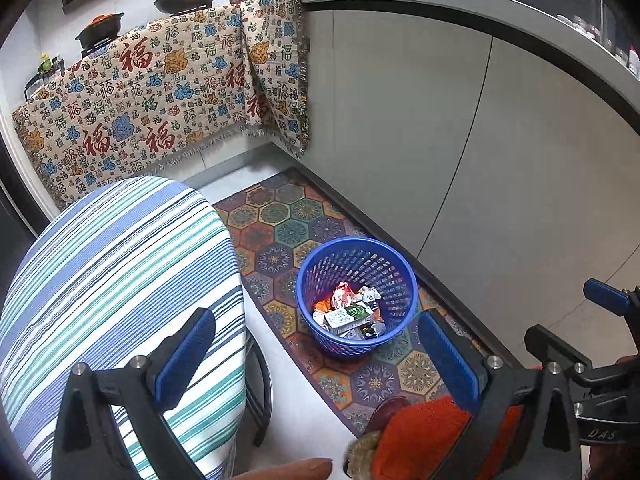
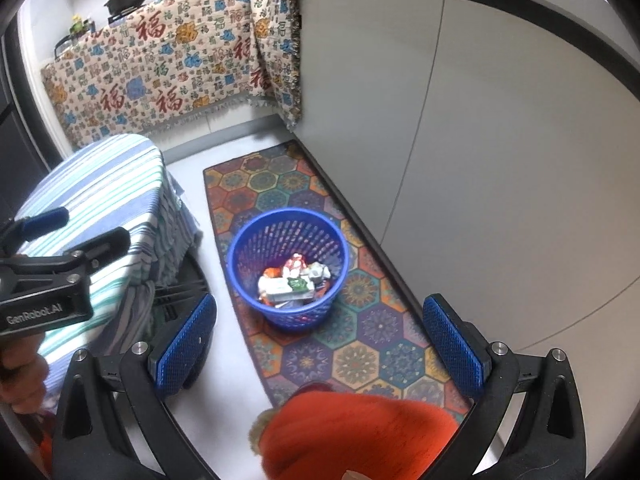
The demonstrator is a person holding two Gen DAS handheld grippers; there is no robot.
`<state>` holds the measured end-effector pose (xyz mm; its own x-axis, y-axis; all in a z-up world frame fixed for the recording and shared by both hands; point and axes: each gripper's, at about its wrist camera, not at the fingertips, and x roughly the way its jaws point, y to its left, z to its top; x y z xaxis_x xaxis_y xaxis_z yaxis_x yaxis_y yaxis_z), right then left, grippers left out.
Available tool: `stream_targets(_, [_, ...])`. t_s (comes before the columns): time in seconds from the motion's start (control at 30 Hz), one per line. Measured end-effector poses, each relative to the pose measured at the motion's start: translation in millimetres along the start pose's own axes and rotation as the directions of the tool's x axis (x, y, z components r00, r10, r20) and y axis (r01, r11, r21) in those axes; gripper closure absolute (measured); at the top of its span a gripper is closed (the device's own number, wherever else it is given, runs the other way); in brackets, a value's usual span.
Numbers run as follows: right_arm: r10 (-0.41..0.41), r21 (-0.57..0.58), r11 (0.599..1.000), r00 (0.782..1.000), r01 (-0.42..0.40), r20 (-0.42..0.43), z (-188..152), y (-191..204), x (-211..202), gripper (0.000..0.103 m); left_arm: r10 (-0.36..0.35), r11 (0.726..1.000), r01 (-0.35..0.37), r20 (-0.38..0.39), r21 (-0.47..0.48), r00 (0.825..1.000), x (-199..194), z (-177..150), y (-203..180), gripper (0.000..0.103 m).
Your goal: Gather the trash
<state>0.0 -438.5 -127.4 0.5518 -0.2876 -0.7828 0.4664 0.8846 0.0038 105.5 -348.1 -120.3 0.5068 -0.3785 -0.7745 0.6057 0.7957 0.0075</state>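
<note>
A blue mesh wastebasket stands on the patterned floor mat; it also shows in the right wrist view. Crumpled wrappers and cartons lie in its bottom, also seen from the right. My left gripper is open and empty, held high above the floor, nearer than the basket. My right gripper is open and empty too, also above and short of the basket. The right gripper's fingers show at the right edge of the left view.
A table with a striped blue, green and white cloth stands left of the basket. Grey cabinet fronts run along the right. A cloth with red characters hangs over the stove counter behind. The hexagon-pattern mat covers the floor. An orange slipper is below.
</note>
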Motion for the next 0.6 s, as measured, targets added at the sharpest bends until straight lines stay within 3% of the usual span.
stream_targets(0.6, [0.029,0.022,0.999,1.000,-0.028,-0.011,-5.1,2.9,-6.9,0.000,-0.021,1.000,0.021,0.000,-0.011,1.000,-7.6,-0.6,1.8,0.000])
